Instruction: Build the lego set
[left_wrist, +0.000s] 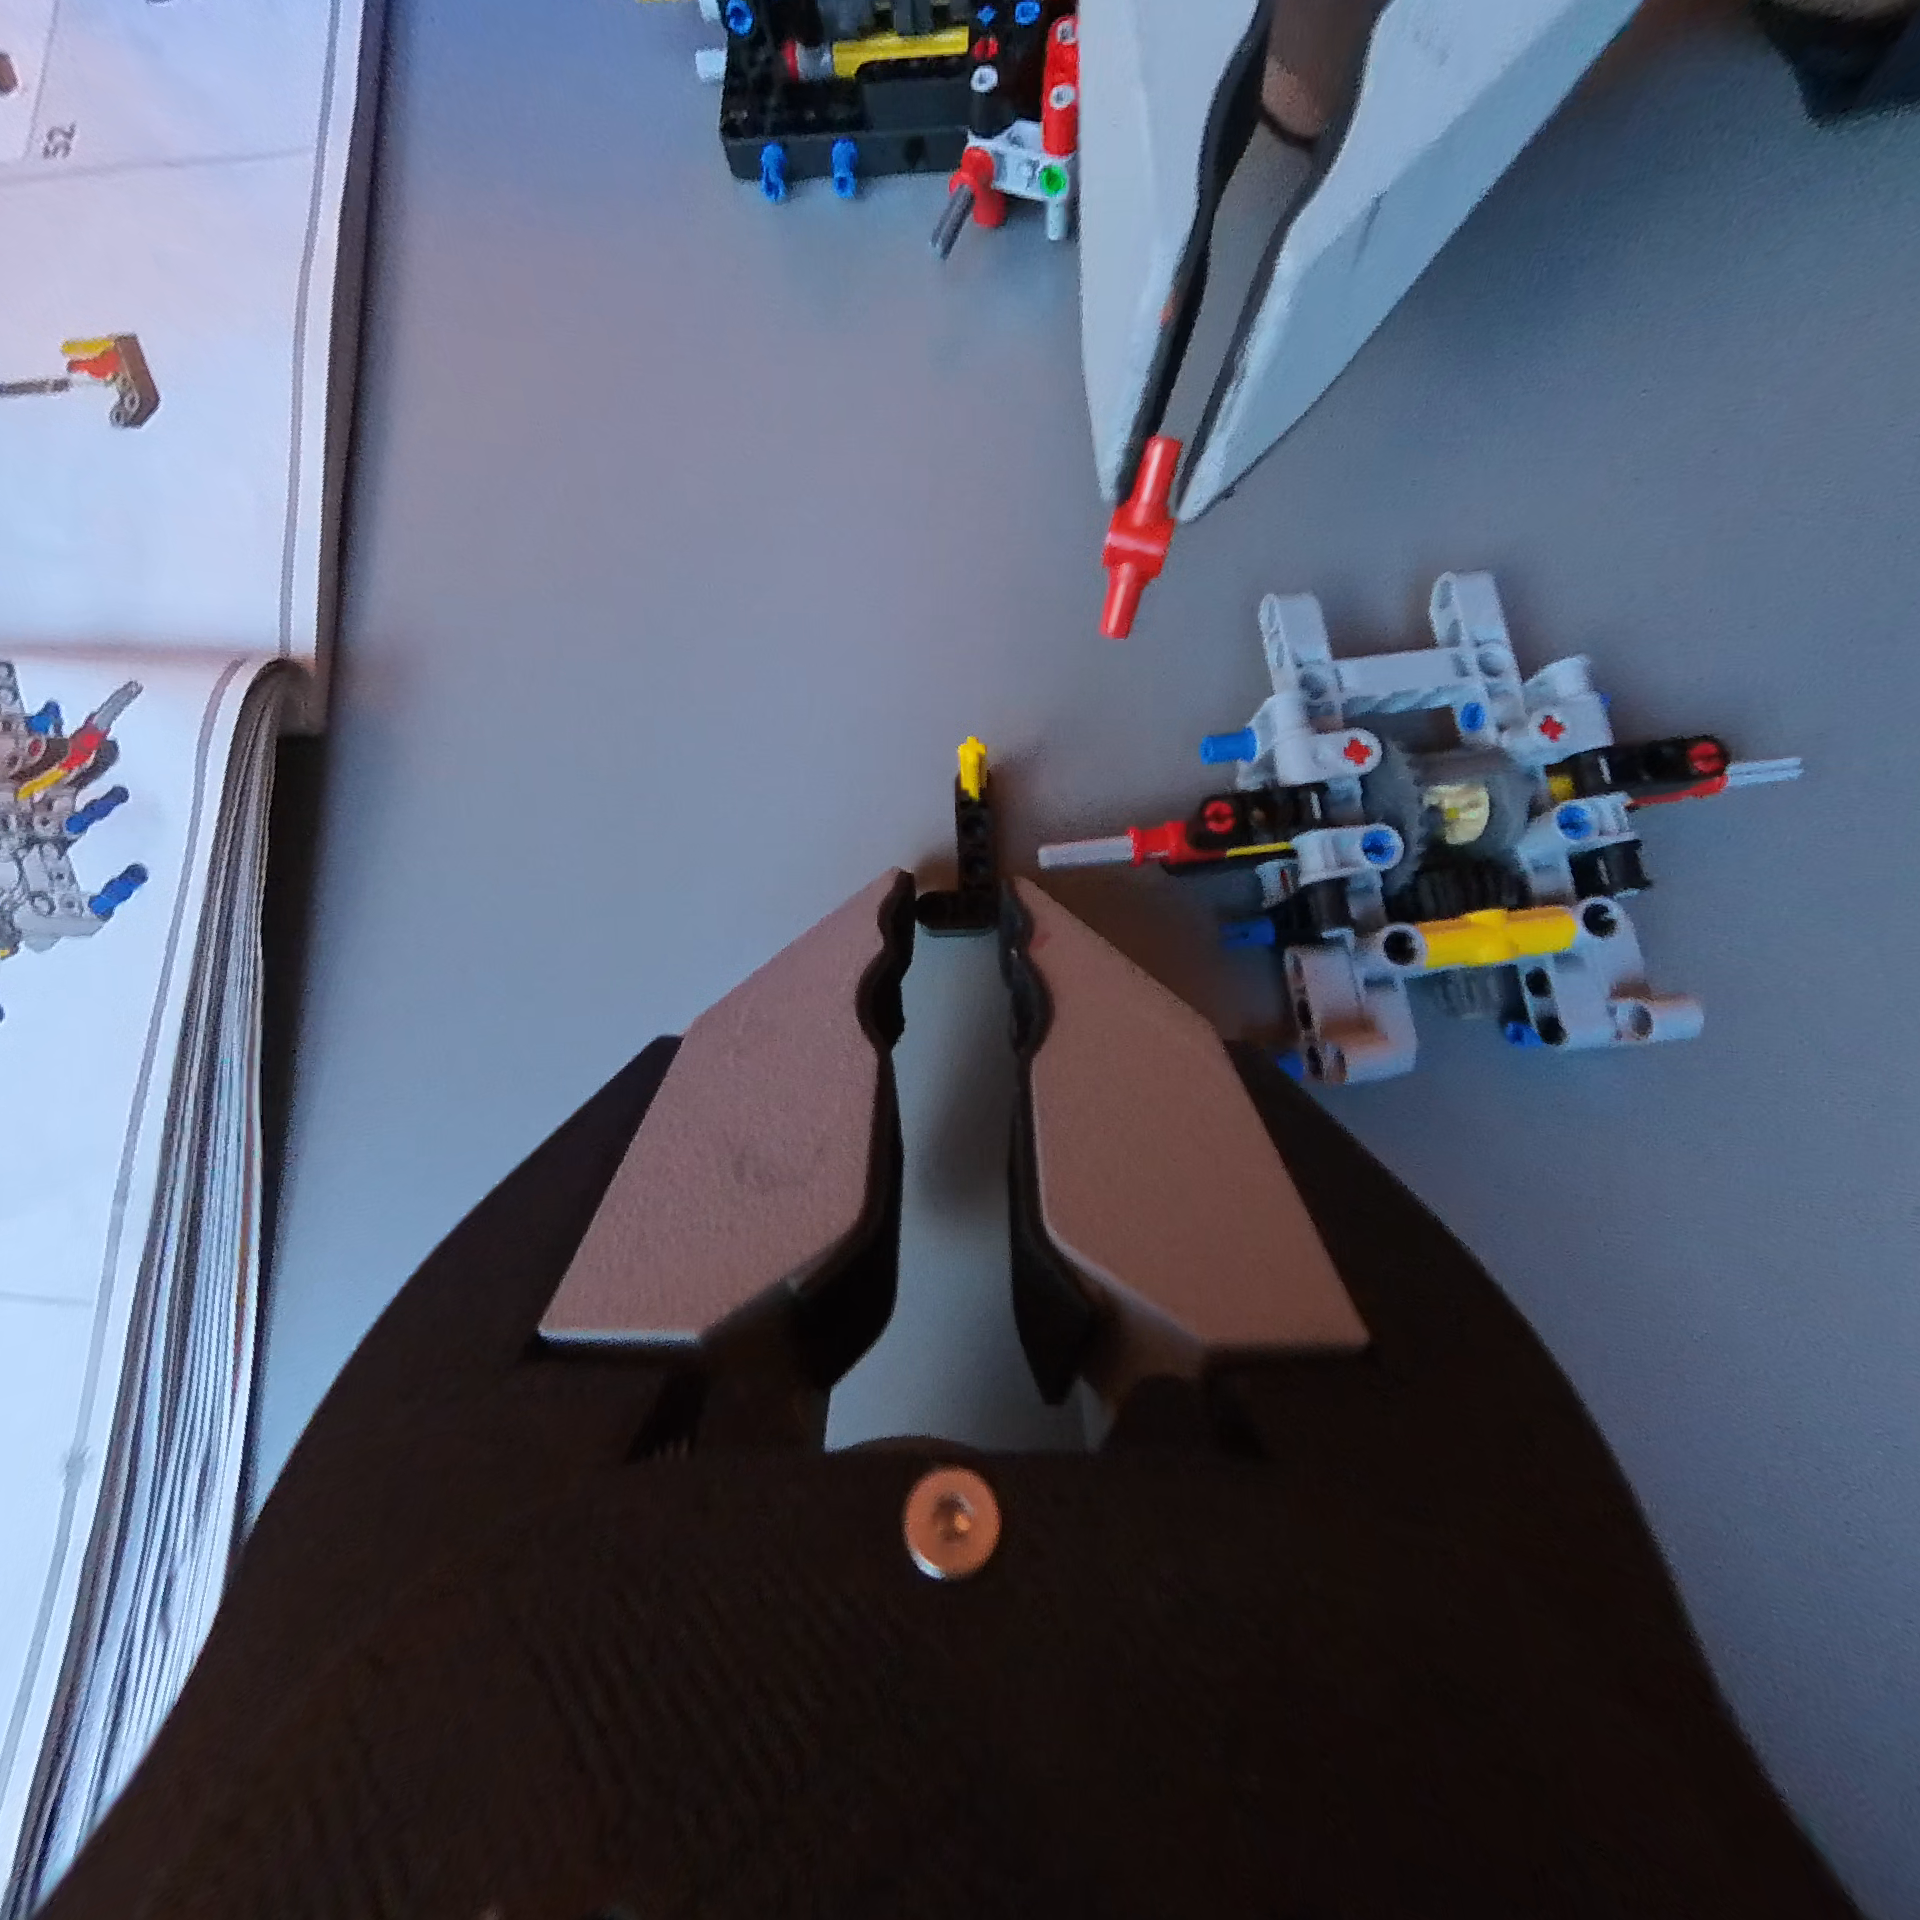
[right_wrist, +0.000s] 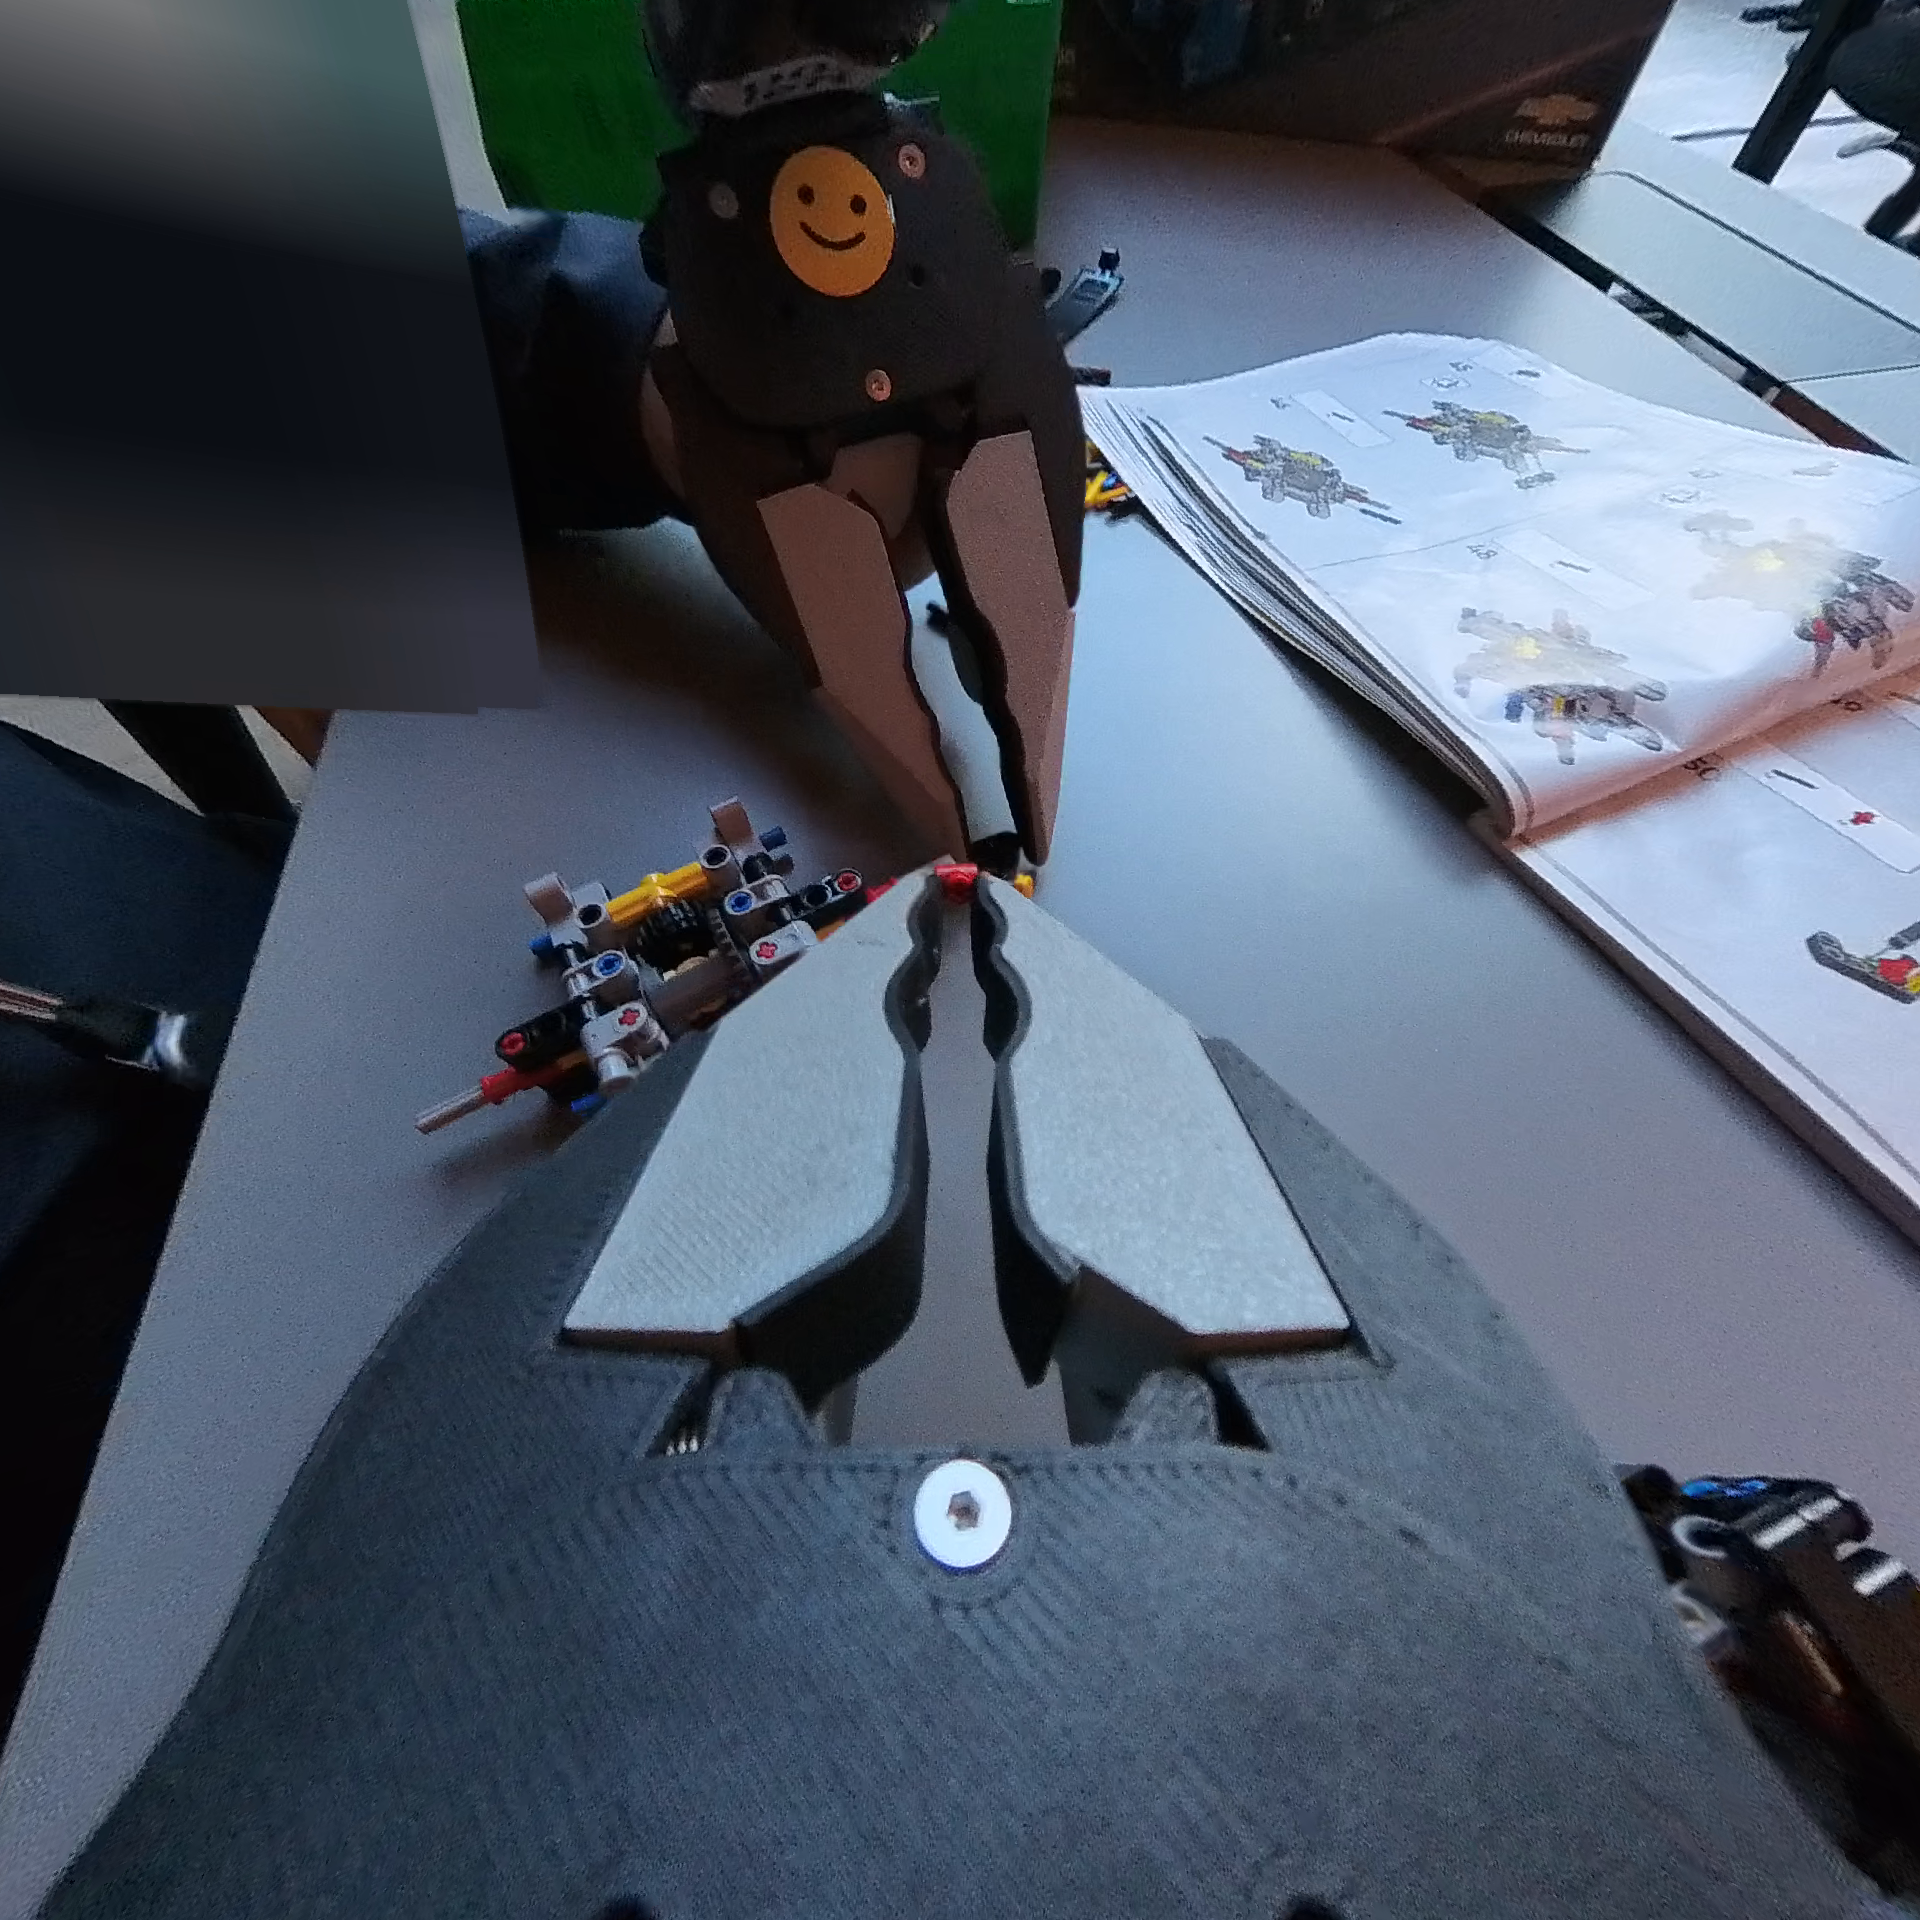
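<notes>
Your left gripper (left_wrist: 958, 902) pinches a black beam (left_wrist: 971, 862) with a yellow pin. Your right gripper (right_wrist: 957, 889) clamps a red pin (left_wrist: 1135, 540) beside the grey model (left_wrist: 1455, 831)

Two grippers: left gripper (left_wrist: 958, 902), right gripper (left_wrist: 1151, 499). One red pin (left_wrist: 1135, 540). One black L-piece (left_wrist: 971, 862) with one yellow peg (left_wrist: 971, 767). Two brick assemblies: grey assembly (left_wrist: 1455, 831), black assembly (left_wrist: 883, 104). One open instruction book (left_wrist: 156, 727). One table (left_wrist: 623, 520).

Soft, cool daylight is falling unevenly; the instruction booklet (right_wrist: 1621, 582) is glaring white. The grey table (left_wrist: 644, 520) is carrying faint shadows. Wide-angle distortion is bending the edges, and the left wrist view is looking slightly blurred.
</notes>
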